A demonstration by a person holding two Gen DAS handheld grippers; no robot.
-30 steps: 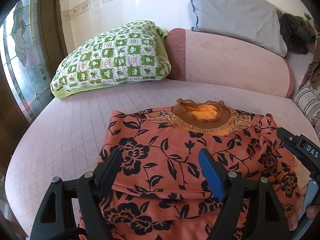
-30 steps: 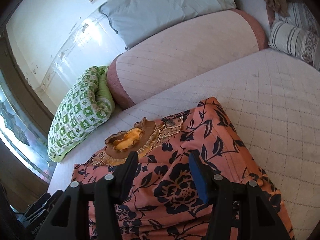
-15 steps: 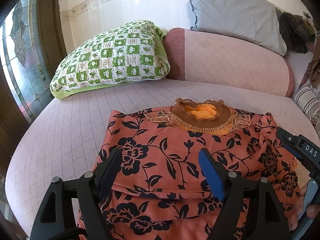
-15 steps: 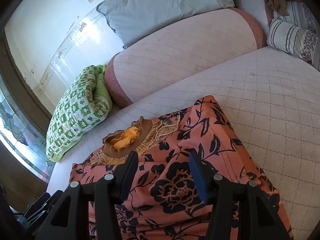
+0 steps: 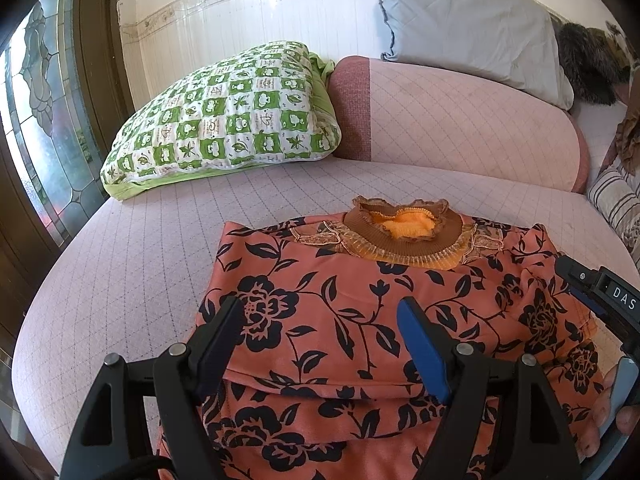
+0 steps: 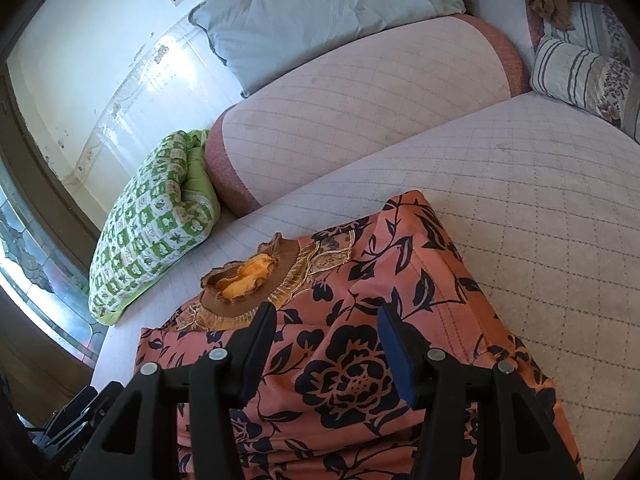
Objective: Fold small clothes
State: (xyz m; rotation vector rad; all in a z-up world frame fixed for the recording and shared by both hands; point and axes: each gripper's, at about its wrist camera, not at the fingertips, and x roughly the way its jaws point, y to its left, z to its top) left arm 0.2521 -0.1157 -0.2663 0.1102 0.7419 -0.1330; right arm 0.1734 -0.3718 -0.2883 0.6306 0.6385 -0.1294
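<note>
So the floral top is an orange-salmon knit thing with a black flower and vine print, sitting in the lower middle of both views on the quilted mattress. It's already folded in on itself, with a soft horizontal fold edge across the lower part of the left wrist view. The collar is a ribbed brown ring with frilly edges and a fuzzy bright orange lining, pointing toward the top of the frame.

The left gripper hangs just over the fabric with its jaws spread wide, nothing between them. Same deal with the right gripper, wide apart over a big black flower.

The mattress cover is pale pink with a diamond stitch pattern. Behind it there's a long pink bolster, a green and white checked pillow at the upper left, a grey pillow at the top, and a striped cushion at the right. A stained glass window runs down the left edge.
</note>
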